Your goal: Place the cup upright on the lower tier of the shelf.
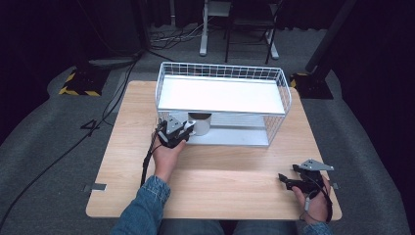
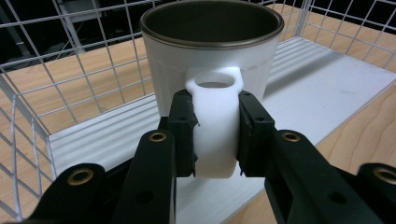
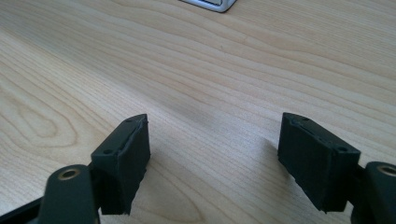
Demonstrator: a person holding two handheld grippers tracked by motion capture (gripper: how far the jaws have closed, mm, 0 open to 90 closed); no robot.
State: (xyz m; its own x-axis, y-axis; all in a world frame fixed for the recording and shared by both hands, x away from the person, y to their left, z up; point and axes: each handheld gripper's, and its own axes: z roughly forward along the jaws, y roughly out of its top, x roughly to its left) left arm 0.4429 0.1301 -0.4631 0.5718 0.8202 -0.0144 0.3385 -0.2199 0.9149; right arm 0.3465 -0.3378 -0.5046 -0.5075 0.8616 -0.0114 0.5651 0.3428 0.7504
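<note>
Plainly, the left gripper [image 2: 215, 135] has its black jaws clamped on the handle [image 2: 214, 126] of a white mug [image 2: 211, 60], one pad on each side of the loop. The mug is white outside with ribbed walls, a dark inner lining and a thin metallic rim. It stands upright, mouth up, its long axis vertical, and the handle points back toward the person. It rests on the lower shelf [image 2: 327, 88] of a white wire rack [image 1: 222, 73], at the front left corner of that shelf, under the upper shelf. The rack stands on a wooden table [image 1: 127, 161]. Farther off, the right gripper [image 3: 215, 154] rests low over bare wood near the table's right front edge, jaws wide apart with nothing between them.
</note>
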